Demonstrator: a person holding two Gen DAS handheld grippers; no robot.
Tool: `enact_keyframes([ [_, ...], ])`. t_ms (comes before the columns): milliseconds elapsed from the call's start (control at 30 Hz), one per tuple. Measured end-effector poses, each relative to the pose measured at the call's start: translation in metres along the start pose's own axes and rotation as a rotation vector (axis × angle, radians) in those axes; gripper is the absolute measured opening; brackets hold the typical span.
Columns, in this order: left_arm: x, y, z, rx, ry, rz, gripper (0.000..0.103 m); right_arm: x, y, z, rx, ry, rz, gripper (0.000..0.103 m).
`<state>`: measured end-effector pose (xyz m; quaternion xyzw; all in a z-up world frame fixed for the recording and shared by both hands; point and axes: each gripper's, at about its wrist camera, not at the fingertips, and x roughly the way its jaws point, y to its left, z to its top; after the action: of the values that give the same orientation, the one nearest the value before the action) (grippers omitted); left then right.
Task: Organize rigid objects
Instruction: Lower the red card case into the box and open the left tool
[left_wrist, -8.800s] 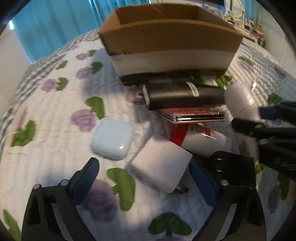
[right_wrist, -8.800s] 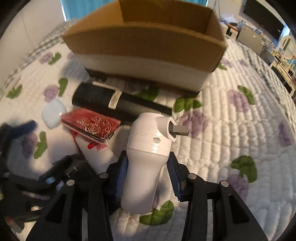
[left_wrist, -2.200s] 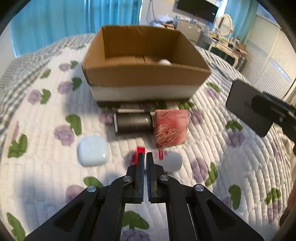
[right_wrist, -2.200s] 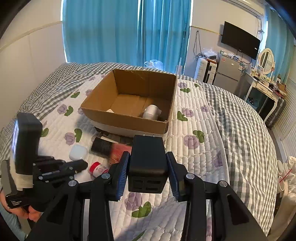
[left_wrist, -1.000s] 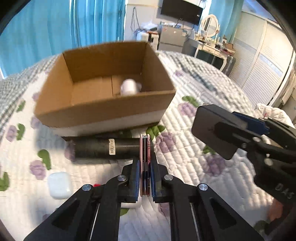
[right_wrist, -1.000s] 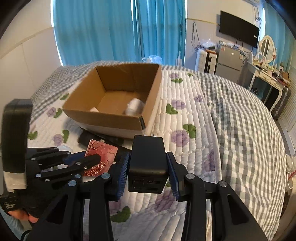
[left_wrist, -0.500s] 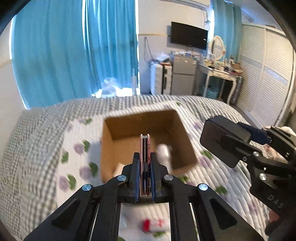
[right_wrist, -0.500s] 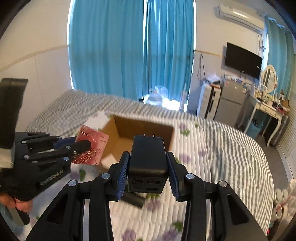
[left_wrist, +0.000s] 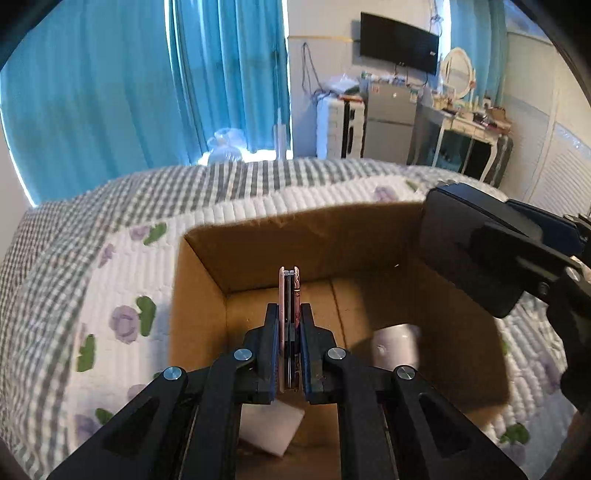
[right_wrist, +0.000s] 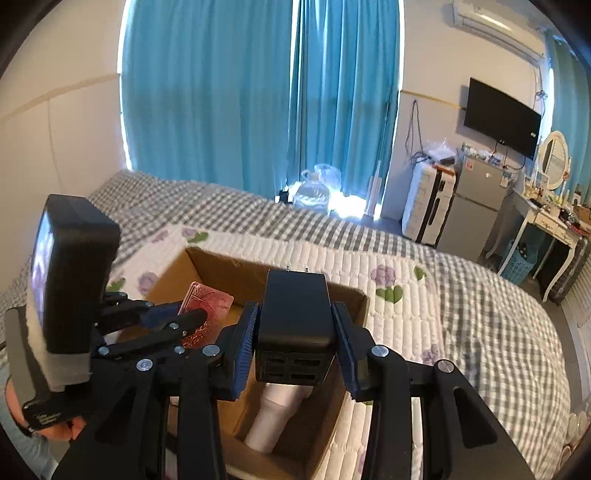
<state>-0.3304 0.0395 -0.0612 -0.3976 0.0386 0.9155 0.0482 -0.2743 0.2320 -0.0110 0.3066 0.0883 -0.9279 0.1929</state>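
Cardboard box (left_wrist: 199, 295), open-topped, on quilted bed (left_wrist: 122, 288); holds white cylindrical device (right_wrist: 273, 417) and white block (left_wrist: 269, 428). Left gripper (left_wrist: 289, 354) clamps red patterned case (left_wrist: 289, 295) edge-up over the box interior, apparently for a clean drop. Right gripper (right_wrist: 295, 350) pinches black power adapter (right_wrist: 295, 310), prongs forward, above the box's right half, likely next in.

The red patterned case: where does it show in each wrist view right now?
Left wrist: red patterned case centre frame, seen edge-on, clamped in the left hand-held gripper.
Right wrist: lower left, its patterned face showing above the box.
Shared landmark: the cardboard box beneath both.
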Motion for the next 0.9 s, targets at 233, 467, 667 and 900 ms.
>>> enact_keyframes([
  [233,-0.003,-0.002,0.002,0.004,-0.017,-0.002,0.026,0.014,-0.017,-0.015,0.002,0.038,-0.002,0.039],
  [467,-0.043,0.014,0.002,-0.008,-0.055,0.01,0.037,-0.003,-0.01,-0.013,0.032,0.022,-0.002,0.039],
  [667,-0.07,0.036,-0.01,0.011,-0.085,0.05,0.055,0.016,0.017,-0.014,0.024,0.066,0.026,0.039],
  [900,-0.061,0.074,-0.028,-0.05,-0.069,0.037,0.055,0.077,0.037,-0.021,0.031,0.151,0.003,0.039],
])
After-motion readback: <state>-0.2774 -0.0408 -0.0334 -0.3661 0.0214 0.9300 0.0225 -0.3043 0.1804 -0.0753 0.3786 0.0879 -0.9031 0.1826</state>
